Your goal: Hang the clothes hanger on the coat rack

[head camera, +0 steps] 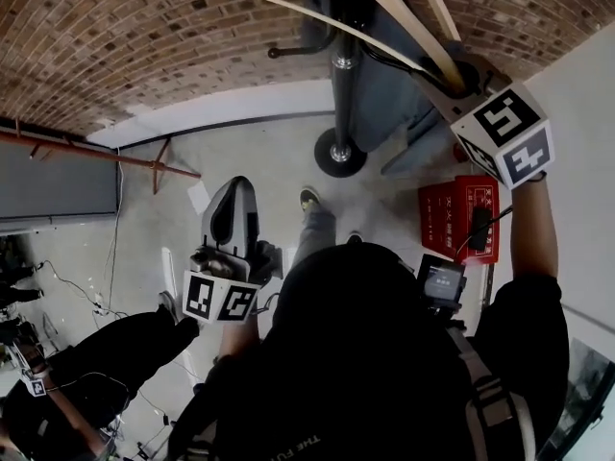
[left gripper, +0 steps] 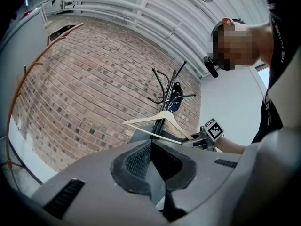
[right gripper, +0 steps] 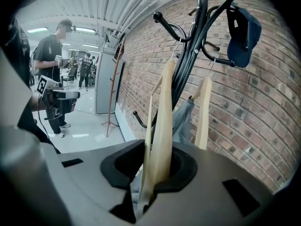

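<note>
Here, the right gripper point(right gripper: 150, 173) has its jaws clamped on the wooden clothes hanger point(right gripper: 162, 126), gripping it near one end of the frame; that grip, by my reading, leaves the wire hook at the top free to go over a prong; from the jaws the hanger rises straight ahead, edge-on, so its two pale bars stand one behind the other; just past its top a curled black prong point(right gripper: 167, 25) of the coat rack point(right gripper: 188, 69) juts out, and I cannot tell whether the wire is over it yet; the hanger stands close against the pole, probably to line it up with that prong; beyond the jaws and to their right a second hanger point(right gripper: 203, 109) hangs from another prong with a grey garment point(right gripper: 181, 121) beside it, and higher up a blue cap point(right gripper: 242, 29) sits on a branch, so the near prong looks like the free one; behind all this runs the brick wall point(right gripper: 263, 117); the left gripper point(left gripper: 153, 149) has its jaws pressed together on nothing and is held well apart from the rack, which seems meant to leave the work to the right one
</note>
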Demonstrator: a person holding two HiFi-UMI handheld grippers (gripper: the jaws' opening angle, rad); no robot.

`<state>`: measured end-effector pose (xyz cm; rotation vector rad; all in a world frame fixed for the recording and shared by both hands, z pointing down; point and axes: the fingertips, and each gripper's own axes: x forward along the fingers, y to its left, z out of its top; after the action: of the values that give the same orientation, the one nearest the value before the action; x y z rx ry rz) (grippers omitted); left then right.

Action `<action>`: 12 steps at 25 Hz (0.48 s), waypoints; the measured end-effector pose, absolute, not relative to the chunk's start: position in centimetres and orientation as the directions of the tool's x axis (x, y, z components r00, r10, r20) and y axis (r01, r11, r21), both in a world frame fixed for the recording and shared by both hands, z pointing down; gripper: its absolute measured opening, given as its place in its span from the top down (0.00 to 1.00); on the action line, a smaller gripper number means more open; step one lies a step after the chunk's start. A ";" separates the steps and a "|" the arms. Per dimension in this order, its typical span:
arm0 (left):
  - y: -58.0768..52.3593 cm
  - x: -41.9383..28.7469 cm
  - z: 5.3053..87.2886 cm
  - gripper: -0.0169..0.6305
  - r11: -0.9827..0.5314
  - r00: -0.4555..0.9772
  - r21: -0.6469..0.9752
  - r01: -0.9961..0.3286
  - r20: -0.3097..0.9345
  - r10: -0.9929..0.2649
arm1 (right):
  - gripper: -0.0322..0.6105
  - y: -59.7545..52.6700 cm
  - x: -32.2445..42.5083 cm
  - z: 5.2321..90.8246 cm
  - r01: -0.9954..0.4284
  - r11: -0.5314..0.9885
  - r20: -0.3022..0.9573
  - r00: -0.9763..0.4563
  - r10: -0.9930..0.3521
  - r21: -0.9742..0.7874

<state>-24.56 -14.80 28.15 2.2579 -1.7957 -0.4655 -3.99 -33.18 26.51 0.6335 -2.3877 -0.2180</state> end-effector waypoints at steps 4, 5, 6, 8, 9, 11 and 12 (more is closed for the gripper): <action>-15.0 -24.1 28.2 0.94 -0.234 0.203 0.352 -0.906 -0.121 -0.972 | 0.83 -33.4 -3.7 26.1 -0.399 0.855 0.519 -0.680 -0.518 0.331; -14.9 -24.0 28.3 0.94 -0.236 0.206 0.354 -0.905 -0.121 -0.971 | 0.82 -33.2 -3.5 26.0 -0.407 0.850 0.512 -0.679 -0.526 0.333; -14.8 -23.9 28.3 0.94 -0.237 0.207 0.355 -0.904 -0.121 -0.971 | 0.82 -33.1 -3.5 25.9 -0.413 0.846 0.506 -0.679 -0.532 0.337; -14.8 -23.7 28.4 0.94 -0.241 0.211 0.360 -0.901 -0.121 -0.970 | 0.82 -33.0 -3.3 25.6 -0.423 0.838 0.494 -0.677 -0.545 0.345; -14.8 -23.6 28.5 0.94 -0.243 0.214 0.363 -0.900 -0.119 -0.970 | 0.82 -33.0 -3.2 25.6 -0.428 0.834 0.489 -0.676 -0.551 0.349; -14.8 -23.4 28.7 0.94 -0.247 0.220 0.366 -0.897 -0.115 -0.969 | 0.82 -32.9 -2.9 25.5 -0.435 0.828 0.485 -0.672 -0.560 0.355; -14.8 -23.4 28.7 0.94 -0.250 0.223 0.367 -0.896 -0.115 -0.968 | 0.82 -32.8 -2.9 25.5 -0.437 0.825 0.483 -0.670 -0.565 0.359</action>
<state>-23.35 -14.76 28.67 2.2723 -1.7681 -0.4725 -2.86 -32.84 25.50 0.7331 -2.4104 -0.2841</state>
